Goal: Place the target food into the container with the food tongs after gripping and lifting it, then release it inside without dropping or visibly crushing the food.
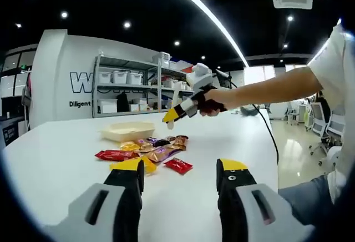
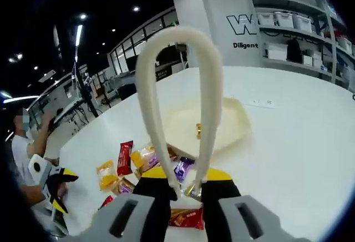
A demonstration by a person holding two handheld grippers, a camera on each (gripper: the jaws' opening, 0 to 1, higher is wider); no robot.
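Left tongs (image 1: 180,170), foreground of the left gripper view: jaws wide apart and empty, held low over the white surface (image 1: 61,159) on the near side of a pile of wrapped sweets (image 1: 151,150). Right tongs (image 2: 186,191): jaws narrow, clamped on the two arms of white food tongs (image 2: 178,34), whose loop rises ahead of the camera. In the left gripper view the right tongs (image 1: 182,110) hang above the surface, between the pile and the shallow cream container (image 1: 128,131), which lies just beyond the sweets. The right gripper view looks down on the same container (image 2: 236,122) with the sweets (image 2: 138,164) beside its near edge; one small gold piece (image 2: 198,131) appears against the container floor, though whether it lies there or is pinched by the food tongs cannot be told. The left tongs (image 2: 61,189) show at the far left of that view, in the person's hand. The step in hand is probably selection of a sweet. The next move would call for lowering the food tongs astride a single wrapper at the pile's edge, then closing gently enough to lift without crushing.
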